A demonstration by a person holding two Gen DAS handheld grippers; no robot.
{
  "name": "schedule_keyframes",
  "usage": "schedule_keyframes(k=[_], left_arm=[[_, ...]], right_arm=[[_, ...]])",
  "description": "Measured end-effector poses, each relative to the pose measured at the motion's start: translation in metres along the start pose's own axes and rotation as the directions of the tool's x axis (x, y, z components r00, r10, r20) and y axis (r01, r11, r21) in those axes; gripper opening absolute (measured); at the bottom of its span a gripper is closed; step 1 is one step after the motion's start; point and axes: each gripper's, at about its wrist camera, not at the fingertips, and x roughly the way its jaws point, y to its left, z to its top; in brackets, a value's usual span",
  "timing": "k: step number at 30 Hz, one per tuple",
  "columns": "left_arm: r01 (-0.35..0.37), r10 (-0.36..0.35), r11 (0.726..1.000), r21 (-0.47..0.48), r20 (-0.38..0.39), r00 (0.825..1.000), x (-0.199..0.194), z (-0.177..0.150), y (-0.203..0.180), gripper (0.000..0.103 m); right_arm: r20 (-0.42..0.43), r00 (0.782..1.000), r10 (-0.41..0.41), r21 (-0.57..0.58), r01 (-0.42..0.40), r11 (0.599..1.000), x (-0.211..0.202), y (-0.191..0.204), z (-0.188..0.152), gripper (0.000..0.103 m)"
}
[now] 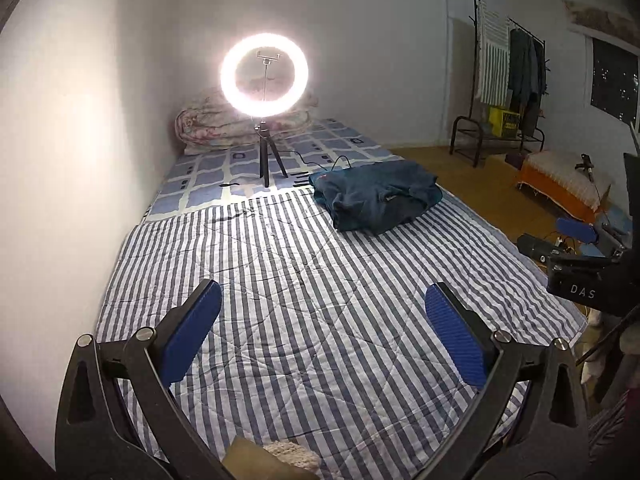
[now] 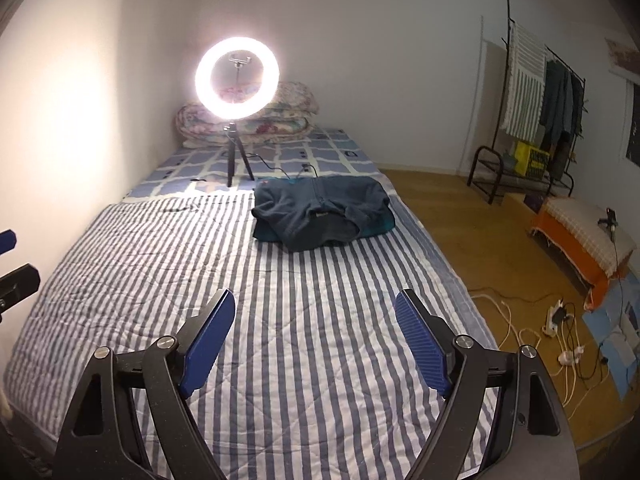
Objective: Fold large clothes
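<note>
A dark teal garment (image 1: 376,196) (image 2: 324,212) lies folded in a loose bundle on the striped quilt (image 1: 300,280) (image 2: 320,340), toward the bed's far right side. My left gripper (image 1: 324,286) hovers over the near part of the quilt, open wide, with nothing between its blue pads (image 1: 192,332). My right gripper (image 2: 316,296) also stands open and empty above the quilt, well short of the garment. Part of the right gripper (image 1: 580,236) shows at the right edge of the left wrist view. A bit of the left gripper (image 2: 8,240) shows at the left edge of the right wrist view.
A lit ring light (image 1: 264,74) (image 2: 238,76) on a small tripod stands on the bed behind the garment, its cable trailing beside it. Rolled bedding (image 1: 208,124) lies against the far wall. A clothes rack (image 2: 540,92), an orange stool (image 2: 580,240) and a power strip (image 2: 556,316) occupy the floor on the right.
</note>
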Motion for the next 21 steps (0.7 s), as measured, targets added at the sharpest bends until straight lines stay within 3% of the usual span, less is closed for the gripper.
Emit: schedule_keyframes(k=[21], left_arm=[[0.013, -0.013, 1.0, 0.002, 0.003, 1.0, -0.0041, -0.0023, -0.0052, 0.103]], right_arm=[[0.029, 0.999, -0.017, 0.061, 0.015, 0.998, -0.0015, -0.0097, 0.0022, 0.083]])
